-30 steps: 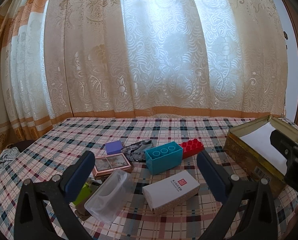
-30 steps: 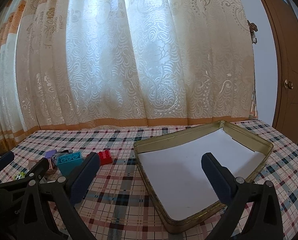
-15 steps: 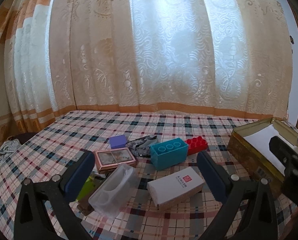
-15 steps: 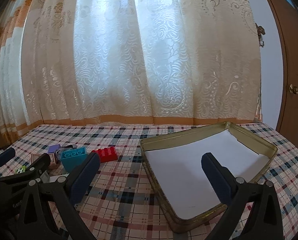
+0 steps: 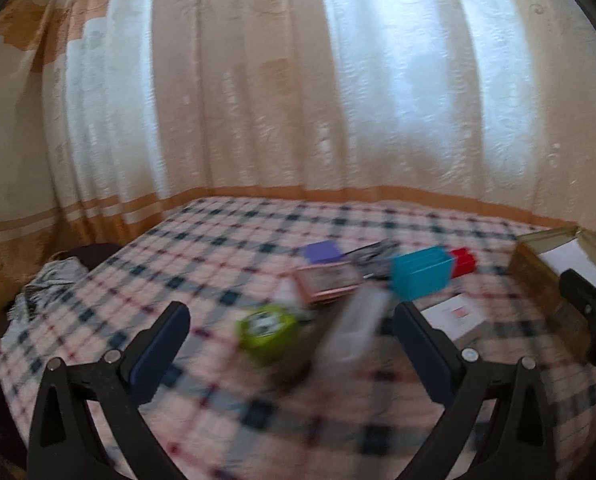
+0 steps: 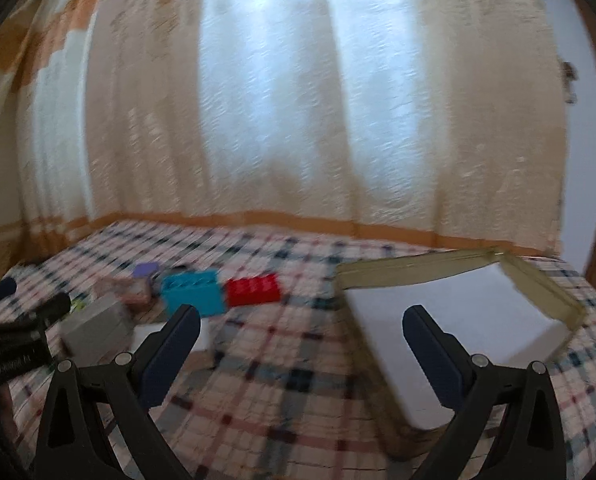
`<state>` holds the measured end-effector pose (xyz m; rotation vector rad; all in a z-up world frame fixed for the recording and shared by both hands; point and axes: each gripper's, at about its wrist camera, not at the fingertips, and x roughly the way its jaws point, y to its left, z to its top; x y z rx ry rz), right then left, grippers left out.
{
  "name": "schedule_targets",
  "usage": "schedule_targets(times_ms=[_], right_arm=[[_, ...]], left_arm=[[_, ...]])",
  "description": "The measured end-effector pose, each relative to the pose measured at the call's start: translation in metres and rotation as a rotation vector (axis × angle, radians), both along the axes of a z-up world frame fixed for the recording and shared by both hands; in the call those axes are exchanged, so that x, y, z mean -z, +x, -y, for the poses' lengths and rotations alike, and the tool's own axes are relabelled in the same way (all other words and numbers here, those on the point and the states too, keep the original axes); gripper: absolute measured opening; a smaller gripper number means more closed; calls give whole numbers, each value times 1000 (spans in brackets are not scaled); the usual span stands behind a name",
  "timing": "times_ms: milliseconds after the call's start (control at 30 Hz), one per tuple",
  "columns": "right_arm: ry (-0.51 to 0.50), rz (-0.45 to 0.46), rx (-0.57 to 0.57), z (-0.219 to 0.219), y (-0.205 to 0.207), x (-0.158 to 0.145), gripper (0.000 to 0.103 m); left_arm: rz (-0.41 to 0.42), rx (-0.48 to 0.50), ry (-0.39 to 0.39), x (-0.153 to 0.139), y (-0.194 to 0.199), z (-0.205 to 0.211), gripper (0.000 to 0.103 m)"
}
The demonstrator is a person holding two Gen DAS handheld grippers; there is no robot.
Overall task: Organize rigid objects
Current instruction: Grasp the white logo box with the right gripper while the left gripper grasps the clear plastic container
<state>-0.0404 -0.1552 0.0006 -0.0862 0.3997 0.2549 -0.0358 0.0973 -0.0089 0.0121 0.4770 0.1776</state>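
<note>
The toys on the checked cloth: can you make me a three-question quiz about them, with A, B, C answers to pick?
1. Where is the red brick?
A. right beside the teal block
B. inside the tin
C. in a gripper

2. What colour is the small block farthest back?
A. yellow
B. purple
C. black

3. How is the right gripper?
A. shut on a brick
B. open, holding nothing
C. shut on the tin

Answers: 1 A, red sits against teal. 2 B, it looks purple in both views. 3 B, its fingers stand wide apart over the cloth.

text: none legible | white box: red mark, blurred | left hand-held gripper: lettering, unreadable
</note>
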Motion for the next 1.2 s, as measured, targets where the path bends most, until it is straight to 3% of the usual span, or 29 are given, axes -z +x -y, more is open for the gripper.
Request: schedule_targets(times_ms=[100, 300, 533, 567, 600, 733, 833, 933, 1000, 1067, 1100, 1200], right_arm=[[-1, -56, -115, -16, 4, 4, 103], [-62, -290, -263, -71, 35, 30, 103], [-157, -475, -242, -114, 69, 60, 103], [-151, -481, -248, -114, 69, 60, 97], [-153, -481, -249, -113, 69, 62, 83], [-129, -423, -232, -94, 59, 53, 82], [-103, -327, -195, -75, 52, 33, 82], [-40, -221, -150, -50, 44, 9, 82], [3, -174, -126, -32, 42, -1, 82], [18, -144, -116, -21, 40, -4, 82], [16, -128, -112, -16, 38, -6, 82], [-26, -89, -87, -10, 35, -9, 82]], left_arm=[[-33, -28, 18, 3, -5, -20, 103], [-79, -28, 4, 10, -11, -41, 103], [-130, 76, -3, 12, -3, -24, 103], [-130, 88, 6, 12, -2, -20, 103], [-132, 97, 18, 12, 1, -15, 103], [-148, 132, 41, 14, 13, 2, 101], [-169, 182, 6, 15, 23, 13, 91], [-218, 207, 7, 22, 38, 23, 75], [-276, 230, -15, 29, 51, 27, 56], [-286, 209, -16, 30, 58, 28, 53], [-285, 215, -26, 30, 61, 28, 44], [-282, 239, -10, 30, 63, 34, 39]])
